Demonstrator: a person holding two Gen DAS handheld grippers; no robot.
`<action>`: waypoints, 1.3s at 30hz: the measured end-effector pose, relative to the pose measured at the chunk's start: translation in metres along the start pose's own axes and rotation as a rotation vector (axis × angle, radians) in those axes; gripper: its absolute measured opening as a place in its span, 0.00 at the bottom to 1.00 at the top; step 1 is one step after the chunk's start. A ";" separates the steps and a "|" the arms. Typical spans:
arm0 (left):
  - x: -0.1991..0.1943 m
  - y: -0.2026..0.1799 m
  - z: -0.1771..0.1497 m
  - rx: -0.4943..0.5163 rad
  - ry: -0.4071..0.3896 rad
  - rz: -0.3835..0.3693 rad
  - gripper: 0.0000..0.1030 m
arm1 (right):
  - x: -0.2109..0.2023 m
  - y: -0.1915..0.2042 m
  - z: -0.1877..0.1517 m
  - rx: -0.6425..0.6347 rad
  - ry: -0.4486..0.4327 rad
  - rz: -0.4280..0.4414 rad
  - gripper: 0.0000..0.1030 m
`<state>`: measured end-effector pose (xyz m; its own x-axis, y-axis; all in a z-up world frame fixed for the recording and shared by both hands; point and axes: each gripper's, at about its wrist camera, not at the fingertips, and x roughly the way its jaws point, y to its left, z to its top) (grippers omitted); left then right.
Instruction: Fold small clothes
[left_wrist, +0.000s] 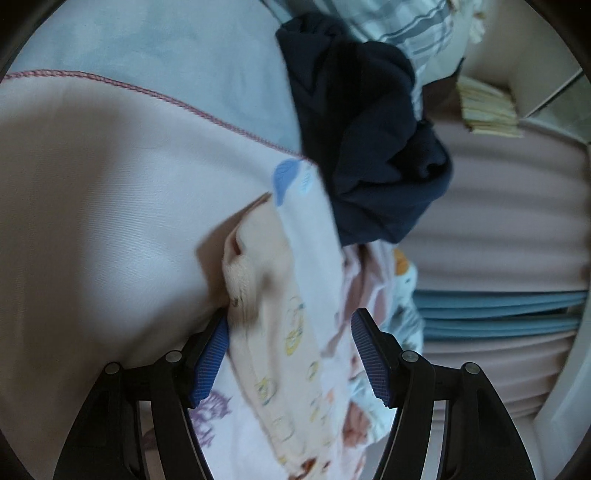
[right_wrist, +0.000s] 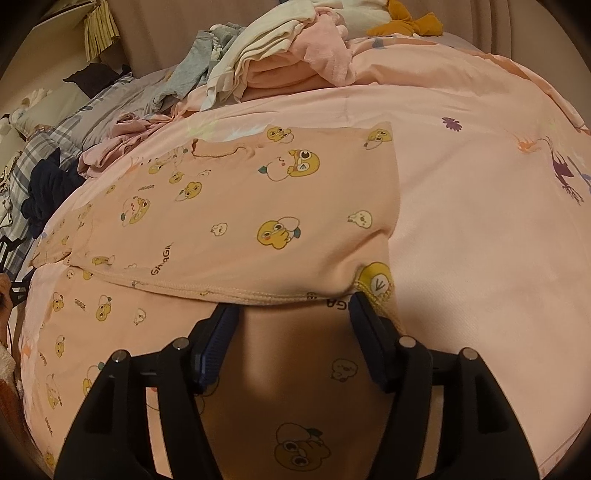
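Observation:
In the right wrist view a small peach garment (right_wrist: 236, 218) printed with yellow cartoon ducks lies on the pink bed cover (right_wrist: 480, 240). One part is folded over the rest, and its stitched hem runs just past my fingertips. My right gripper (right_wrist: 293, 332) is open above the lower layer; its right fingertip (right_wrist: 364, 314) sits at the hem's turned-up corner. In the left wrist view my left gripper (left_wrist: 290, 354) is open with a blurred strip of the same peach duck-print garment (left_wrist: 280, 332) between the blue pads; the cloth brushes the left pad (left_wrist: 212, 354) only.
A navy garment (left_wrist: 369, 147) lies bunched beyond the left gripper, also seen in the right wrist view as a dark heap (right_wrist: 44, 184). A pile of unfolded clothes (right_wrist: 288, 55) sits at the back of the bed, with plaid bedding (right_wrist: 48, 147) to its left.

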<state>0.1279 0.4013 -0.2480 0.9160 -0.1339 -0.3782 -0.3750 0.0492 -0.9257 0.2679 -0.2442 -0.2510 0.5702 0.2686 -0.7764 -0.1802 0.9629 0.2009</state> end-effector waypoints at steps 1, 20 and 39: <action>0.006 -0.001 0.000 0.020 0.021 -0.027 0.64 | 0.000 0.000 0.000 0.001 0.000 0.002 0.61; 0.053 -0.051 -0.017 0.376 -0.021 0.418 0.04 | 0.002 0.001 0.002 -0.012 0.005 0.029 0.69; 0.154 -0.192 -0.363 1.088 0.290 0.300 0.03 | -0.007 0.001 0.002 0.052 0.028 0.044 0.69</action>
<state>0.2897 0.0124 -0.1268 0.6917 -0.1871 -0.6975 -0.1218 0.9218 -0.3681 0.2657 -0.2451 -0.2446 0.5398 0.3105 -0.7824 -0.1621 0.9504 0.2653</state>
